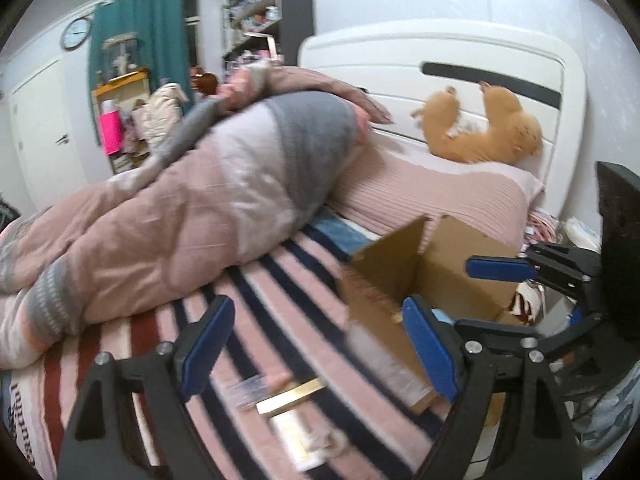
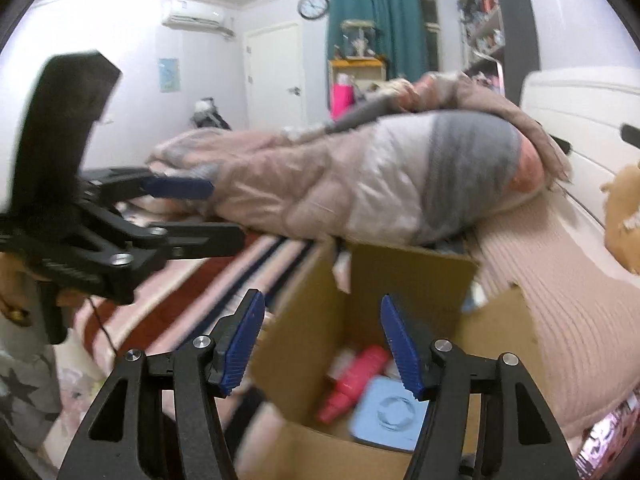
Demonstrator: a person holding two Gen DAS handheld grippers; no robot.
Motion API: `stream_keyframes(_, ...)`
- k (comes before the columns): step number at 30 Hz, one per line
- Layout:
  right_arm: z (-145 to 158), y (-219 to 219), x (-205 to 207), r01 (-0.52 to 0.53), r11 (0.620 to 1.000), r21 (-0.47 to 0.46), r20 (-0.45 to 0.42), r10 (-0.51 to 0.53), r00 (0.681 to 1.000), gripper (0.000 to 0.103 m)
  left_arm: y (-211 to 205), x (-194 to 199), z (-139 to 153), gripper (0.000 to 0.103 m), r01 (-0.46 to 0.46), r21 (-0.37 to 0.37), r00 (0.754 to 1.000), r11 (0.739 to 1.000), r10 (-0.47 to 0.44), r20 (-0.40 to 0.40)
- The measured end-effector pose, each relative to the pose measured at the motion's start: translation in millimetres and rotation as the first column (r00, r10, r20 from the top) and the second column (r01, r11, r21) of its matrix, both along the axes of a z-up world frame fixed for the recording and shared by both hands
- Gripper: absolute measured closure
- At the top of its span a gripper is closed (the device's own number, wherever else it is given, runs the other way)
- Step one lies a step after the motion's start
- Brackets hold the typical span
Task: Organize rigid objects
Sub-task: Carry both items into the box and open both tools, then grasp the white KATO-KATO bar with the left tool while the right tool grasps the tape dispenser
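A: Item one, left gripper (image 1: 318,344). Fingers spread wide, nothing between them. Poised above the striped blanket (image 1: 256,280), small loose things lying at 6 o'clock of its view.

B: Listed how?

A: Gold bar-shaped item (image 1: 290,394), flat on the blanket. Clear plastic piece (image 1: 248,390) just beside it at 9 o'clock. Pale packet (image 1: 298,436) near, at 6 o'clock of the bar. Blurred; exact kind not told.

B: Item two?

A: Right gripper (image 2: 322,346). Fingers likewise spread, empty. Held over the open cardboard box (image 2: 304,320), looking down into it.

B: Box contents?

A: Pink bottle (image 2: 352,384) lying tilted, touching a light blue lidded container (image 2: 390,416) at its 4 o'clock. More behind, too blurred to enter.

B: Box position?

A: On the bed, flaps up, at 3 o'clock of the loose items in the left view. Rumpled quilt (image 1: 180,208) at 10 o'clock, orange plush toy (image 1: 484,128) against the headboard at 1 o'clock. Neither rigid; judged outside the task.

B: Step in hand?

A: Judged between placements: some goods boxed, at least three still out on the blanket.

B: Next move?

A: Likely lowering the left gripper onto the gold bar, fingers set across its narrow width. Flat thing on soft cloth: low approach needed, blanket apt to bunch. Then carrying toward 3 o'clock, clearing the raised flap.
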State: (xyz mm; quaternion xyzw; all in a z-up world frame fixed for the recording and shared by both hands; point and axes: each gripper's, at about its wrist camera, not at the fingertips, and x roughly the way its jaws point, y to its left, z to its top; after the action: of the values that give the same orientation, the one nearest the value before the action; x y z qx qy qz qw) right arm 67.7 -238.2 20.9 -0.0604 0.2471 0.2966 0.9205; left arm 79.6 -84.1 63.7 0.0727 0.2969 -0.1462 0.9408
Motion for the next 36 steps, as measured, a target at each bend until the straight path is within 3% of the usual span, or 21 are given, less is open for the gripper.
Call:
stream_keyframes(4, 11.6, 38.9, -13.2, -0.085, 0.996, 0.040, -0.001, 0.085, 0.996, 0.046, 54.1, -11.4, -0.5, 0.019, -0.102, 0.020, 0.994, 0.995, 0.102, 0.026)
stream_keyframes(8, 7.7, 83.6, -20.3, -0.158, 0.987, 0.030, -0.029, 0.159, 0.987, 0.046, 100.7, -18.3, -16.3, 0.019, -0.157, 0.004, 0.988, 0.988, 0.157, 0.003)
stream_keyframes(14, -30.8, 133.7, -18.4, -0.204, 0.979, -0.008, -0.138, 0.201, 0.970, 0.046, 141.4, -19.7, -68.7, 0.019, -0.190, -0.040, 0.980, 0.981, 0.187, -0.074)
stream_keyframes(19, -88.9, 144.0, -2.9, -0.147, 0.988, -0.040, -0.282, 0.130, 0.950, 0.047, 148.3, -12.9, -118.7, 0.019, -0.164, -0.090, 0.976, 0.982, 0.148, -0.160)
stream_keyframes(25, -146.2, 132.6, 12.8, -0.027, 0.996, -0.091, -0.372, -0.008, 0.928, 0.053, 135.2, -5.2, -169.1, 0.019, -0.107, -0.153, 0.964, 0.982, 0.065, -0.257)
stream_keyframes(29, -167.9, 125.6, 25.7, 0.021, 0.993, -0.118, -0.393, -0.066, 0.917, 0.054, 117.0, 1.7, -190.6, 0.020, -0.042, -0.205, 0.951, 0.978, -0.024, -0.307)
stream_keyframes(31, -169.2, 121.1, 30.8, 0.036, 0.994, -0.103, -0.388, -0.074, 0.919, 0.061, 108.7, 4.0, -196.2, 0.020, -0.014, -0.220, 0.946, 0.975, -0.059, -0.318)
stream_keyframes(33, -168.3, 120.8, 31.7, 0.021, 0.996, -0.092, -0.398, -0.056, 0.916, 0.082, 99.8, 6.0, -200.3, 0.020, 0.015, -0.242, 0.939, 0.970, -0.097, -0.329)
stream_keyframes(35, -166.4, 124.9, 28.5, 0.005, 0.993, -0.117, -0.390, -0.051, 0.920, 0.092, 89.9, 8.4, -204.0, 0.020, 0.044, -0.261, 0.930, 0.964, -0.135, -0.341)
stream_keyframes(36, -166.5, 128.1, 26.3, 0.009, 0.989, -0.147, -0.378, -0.065, 0.923, 0.092, 84.8, 9.0, -205.9, 0.020, 0.056, -0.257, 0.927, 0.965, -0.146, -0.345)
